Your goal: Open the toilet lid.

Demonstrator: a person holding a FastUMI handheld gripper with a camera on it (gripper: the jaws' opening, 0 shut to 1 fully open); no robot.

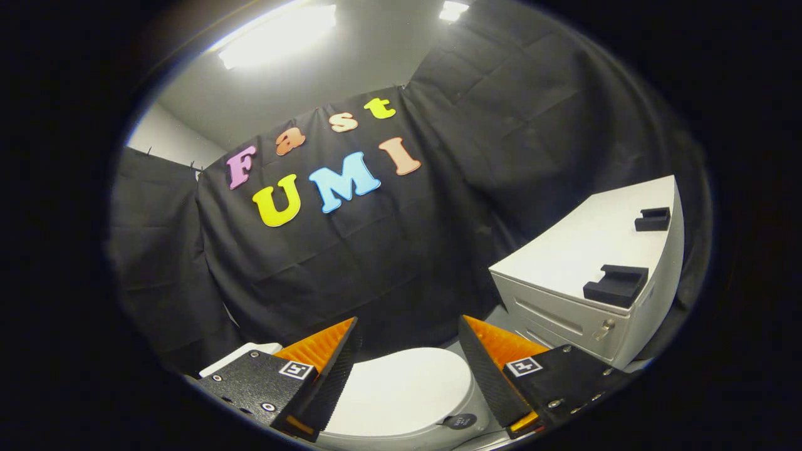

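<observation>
A white toilet with its lid (401, 391) lying flat and shut sits low in the gripper view, below and between my two fingers. My gripper (408, 327) is open, held above the lid with a wide gap between the fingertips and nothing in it. A small dark round button (460, 421) sits on the toilet's rim beside the right finger. The left finger (326, 363) covers the lid's left edge, and a white piece of the toilet or its tank (241, 354) peeks out behind that finger.
A white drawer cabinet (589, 282) stands close to the right of the toilet, with two black holders (617, 283) on its top. Black cloth walls close off the booth behind and on both sides. Bright ceiling lights (276, 34) shine overhead.
</observation>
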